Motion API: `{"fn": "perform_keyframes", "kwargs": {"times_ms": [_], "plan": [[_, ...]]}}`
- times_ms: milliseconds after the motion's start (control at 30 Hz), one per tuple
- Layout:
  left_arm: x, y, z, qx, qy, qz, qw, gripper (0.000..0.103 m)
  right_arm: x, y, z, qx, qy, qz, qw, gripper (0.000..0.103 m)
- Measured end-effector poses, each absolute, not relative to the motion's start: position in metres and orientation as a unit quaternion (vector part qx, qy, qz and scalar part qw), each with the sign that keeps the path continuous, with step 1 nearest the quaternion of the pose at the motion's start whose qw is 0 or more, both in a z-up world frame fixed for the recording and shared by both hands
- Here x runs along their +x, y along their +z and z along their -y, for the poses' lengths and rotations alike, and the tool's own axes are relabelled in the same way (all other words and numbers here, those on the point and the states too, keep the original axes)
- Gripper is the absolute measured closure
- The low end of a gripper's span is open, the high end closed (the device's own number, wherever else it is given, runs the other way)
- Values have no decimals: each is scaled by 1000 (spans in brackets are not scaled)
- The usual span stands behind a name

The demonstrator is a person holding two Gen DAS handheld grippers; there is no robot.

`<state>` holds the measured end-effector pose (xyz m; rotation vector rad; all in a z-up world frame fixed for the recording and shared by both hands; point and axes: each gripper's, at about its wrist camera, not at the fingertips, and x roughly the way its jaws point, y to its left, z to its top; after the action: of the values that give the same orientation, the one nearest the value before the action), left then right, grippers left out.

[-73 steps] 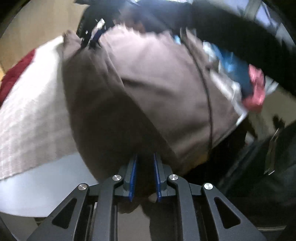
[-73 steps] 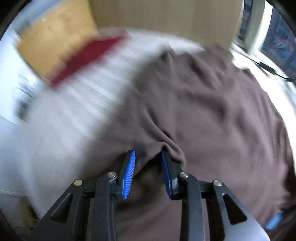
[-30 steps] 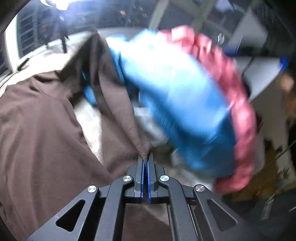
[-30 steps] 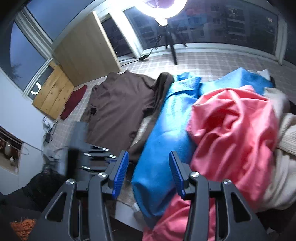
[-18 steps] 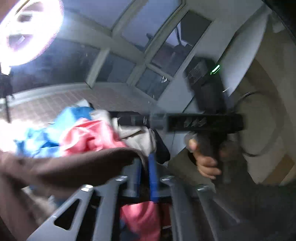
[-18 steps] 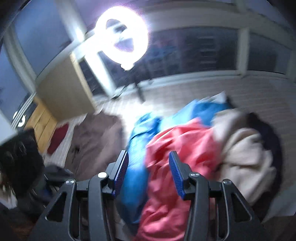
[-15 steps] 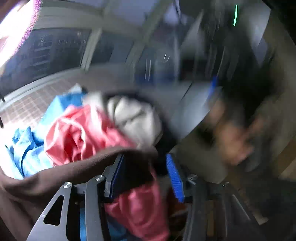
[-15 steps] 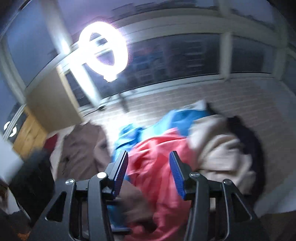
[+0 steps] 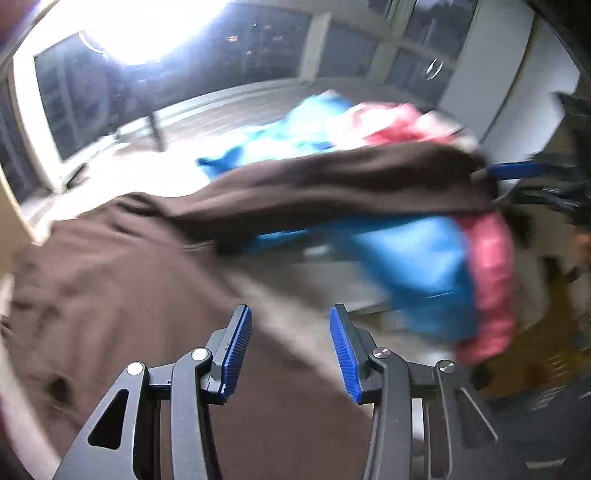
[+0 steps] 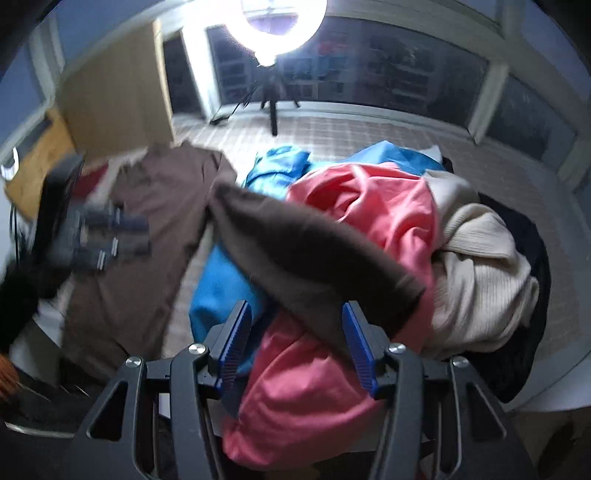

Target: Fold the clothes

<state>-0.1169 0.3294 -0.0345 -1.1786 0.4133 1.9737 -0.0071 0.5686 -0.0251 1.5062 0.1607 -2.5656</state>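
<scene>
We see the brown garment (image 9: 122, 295) spread flat over the work surface, filling the lower left of the left wrist view, with one long sleeve (image 9: 332, 181) stretched away to the right across the pile of other clothes. The left gripper (image 9: 291, 345) hangs above the brown cloth with its blue pads apart and nothing between them; its jaws have just been opening, and the fabric lies free beneath. In the right wrist view the right gripper (image 10: 297, 341) also stands with its jaws apart, having opened a little further just now. The end of the brown sleeve (image 10: 314, 258) crosses in front of its pads and drapes over the pink garment (image 10: 332, 350). We think the cuff lies loose between the fingers instead of being pinched, though blur makes the contact at the right-hand pad hard to judge. The pile sits to the right of the brown garment: a blue garment (image 10: 221, 280) just beside it, the pink one over that, and a cream ribbed knit (image 10: 484, 266) further right, resting on something dark. Behind the clothes a bright ring light (image 10: 282, 22) on a stand glares before dark windows (image 10: 406, 74).
</scene>
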Motion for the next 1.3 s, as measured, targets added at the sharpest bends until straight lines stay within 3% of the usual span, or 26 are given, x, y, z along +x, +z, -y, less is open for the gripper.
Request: {"fn": "perform_keyframes", "kwargs": {"times_ms": [267,300,333,367,633,767,967,1067,1133,1200,1300], "plan": [[-154,-55,-330,-481,770,-184,376,62,-25,-75,-532,510,-814,-269,67,52],[-153,-54,-332,-481,770,-184,376,62,-28,-80,-532,510,-810,-283,67,59],[-150,-52,-333,-479,772,-183,376,62,-31,-84,-533,510,-805,-296,67,91],[-147,-50,-334,-477,773,-182,377,62,-35,-82,-539,520,-805,-273,79,100],[-138,-41,-337,-463,788,-189,359,60,-69,11,-628,512,-840,-4,181,100],[-156,-48,-355,-464,791,-188,351,60,-98,40,-681,498,-842,88,189,100],[-196,-56,-387,-458,792,-174,364,60,-168,-6,-753,544,-830,112,56,97],[-224,-58,-401,-459,794,-155,368,60,-168,-31,-777,556,-812,165,70,94],[-242,-62,-410,-467,785,-136,383,60,-159,-41,-783,560,-803,184,86,72],[-255,-69,-421,-474,779,-149,384,58,-152,-47,-782,561,-802,186,92,57],[-256,-67,-420,-460,781,-198,373,60,-139,-58,-778,567,-798,184,92,55]]}}
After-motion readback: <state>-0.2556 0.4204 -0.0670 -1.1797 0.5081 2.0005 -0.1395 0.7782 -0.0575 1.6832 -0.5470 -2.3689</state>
